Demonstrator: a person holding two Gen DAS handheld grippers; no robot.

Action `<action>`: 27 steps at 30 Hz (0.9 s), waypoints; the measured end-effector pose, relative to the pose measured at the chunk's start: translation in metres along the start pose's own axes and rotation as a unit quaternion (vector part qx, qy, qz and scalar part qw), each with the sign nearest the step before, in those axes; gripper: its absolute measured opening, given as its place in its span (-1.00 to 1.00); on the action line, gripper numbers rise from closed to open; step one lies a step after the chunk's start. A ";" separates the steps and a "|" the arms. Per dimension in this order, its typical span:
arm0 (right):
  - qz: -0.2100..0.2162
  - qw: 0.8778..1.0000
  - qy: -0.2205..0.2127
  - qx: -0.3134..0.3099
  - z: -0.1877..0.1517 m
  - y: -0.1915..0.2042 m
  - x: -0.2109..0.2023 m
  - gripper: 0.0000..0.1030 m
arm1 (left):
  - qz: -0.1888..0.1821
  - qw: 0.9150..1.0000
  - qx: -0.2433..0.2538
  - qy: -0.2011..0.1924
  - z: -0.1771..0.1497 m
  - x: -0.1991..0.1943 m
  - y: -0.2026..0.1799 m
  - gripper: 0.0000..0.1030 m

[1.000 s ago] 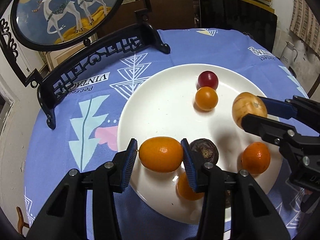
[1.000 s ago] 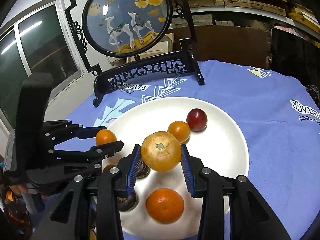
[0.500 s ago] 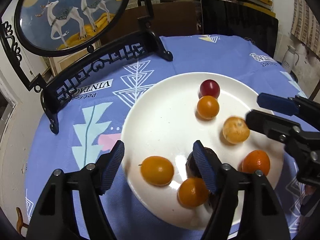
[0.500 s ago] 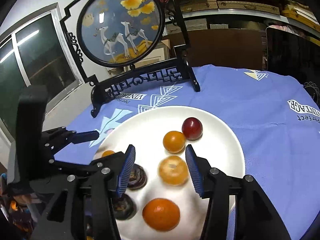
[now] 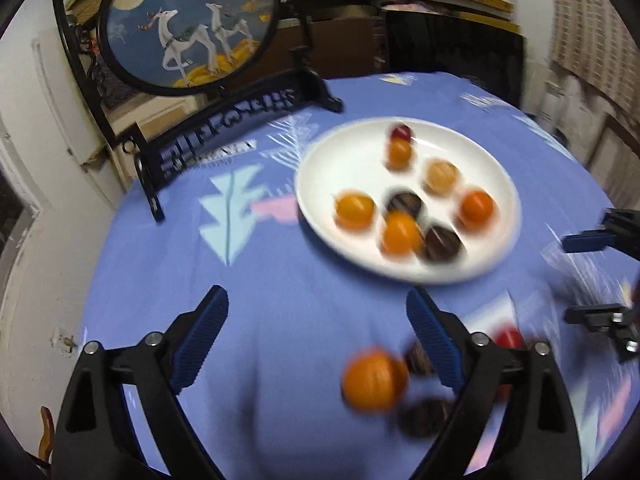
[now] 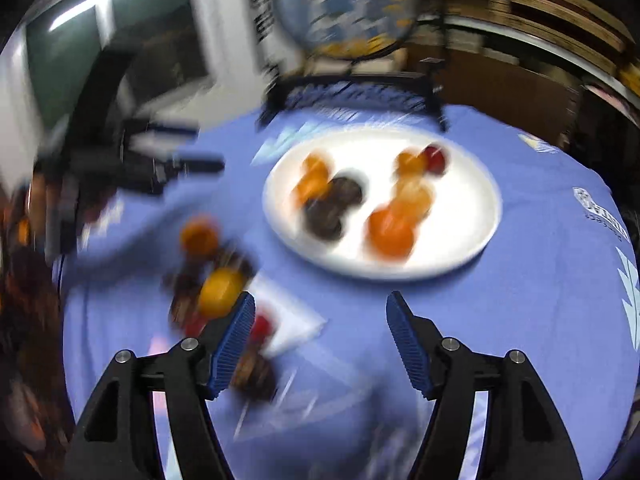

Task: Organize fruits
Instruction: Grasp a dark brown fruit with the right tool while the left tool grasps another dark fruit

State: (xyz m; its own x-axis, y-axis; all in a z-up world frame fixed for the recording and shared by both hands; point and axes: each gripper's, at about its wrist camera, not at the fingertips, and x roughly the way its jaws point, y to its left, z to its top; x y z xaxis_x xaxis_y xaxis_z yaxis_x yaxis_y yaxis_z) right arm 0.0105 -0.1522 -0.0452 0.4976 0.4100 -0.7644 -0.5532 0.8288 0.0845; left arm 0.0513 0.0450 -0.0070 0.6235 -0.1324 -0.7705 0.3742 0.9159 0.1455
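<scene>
1. Left wrist view: the left gripper (image 5: 316,336) is spreading its jaws as we look, with nothing between the blue pads, just bare blue cloth (image 5: 280,280) underneath.
2. Ahead sits the white plate (image 5: 332,160), our landmark. On it: a red fruit (image 5: 401,133) at the far rim, an orange one (image 5: 399,153) touching it on the near side, a pale orange fruit (image 5: 441,176) towards the middle, an orange fruit (image 5: 355,210) at the plate's left, another (image 5: 476,209) at its right, and a third (image 5: 401,233) at the near edge between two dark fruits (image 5: 405,203) (image 5: 442,244).
3. Off the plate, on its near side, a loose orange fruit (image 5: 375,378) lies on the cloth by the right finger, with dark fruits and something red beside it, too smeared to count.
4. Beyond the plate's far left stands the deer screen (image 5: 188,24). The right gripper's fingers (image 5: 592,240) poke in off the plate's right.
5. Right wrist view, heavily blurred: the right gripper (image 6: 320,340) is also opening, pads apart, nothing between them.
6. The plate (image 6: 460,184) lies ahead with its fruit smeared together.
7. Left of the plate and nearer, a loose cluster (image 6: 216,280) of orange, dark and red fruit sits on the cloth, just beside the left pad.
8. The other gripper shows dimly far left of the plate.
</scene>
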 end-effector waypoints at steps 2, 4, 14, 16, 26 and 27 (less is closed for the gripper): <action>-0.001 0.999 0.019 -0.029 -0.013 0.017 0.004 0.33 | -0.030 0.999 0.018 0.000 -0.025 -0.016 -0.005 0.72; 0.009 0.999 0.034 -0.041 -0.019 0.026 0.011 0.33 | -0.045 0.998 0.033 0.000 -0.048 -0.027 -0.011 0.73; 0.005 0.997 0.067 -0.047 -0.020 0.039 0.031 -0.22 | -0.063 0.995 0.063 0.039 -0.096 0.005 -0.041 0.66; 0.004 0.997 0.063 -0.035 -0.022 0.036 0.024 -0.22 | -0.061 0.995 0.062 0.044 -0.091 0.017 -0.045 0.47; -0.004 0.999 0.048 -0.002 -0.032 0.021 0.009 -0.22 | -0.095 0.993 0.025 0.059 -0.073 0.028 -0.050 -0.36; -0.004 0.999 0.046 -0.001 -0.033 0.021 0.007 -0.22 | -0.095 0.994 0.025 0.056 -0.074 0.024 -0.049 -0.36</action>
State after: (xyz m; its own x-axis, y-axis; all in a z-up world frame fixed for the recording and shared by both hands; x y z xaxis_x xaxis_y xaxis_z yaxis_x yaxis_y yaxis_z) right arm -0.0193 -0.1446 -0.0696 0.4380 0.3662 -0.8210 -0.5502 0.8314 0.0774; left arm -0.0025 0.0249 -0.0788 0.4589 -0.2563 -0.8507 0.5139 0.8577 0.0188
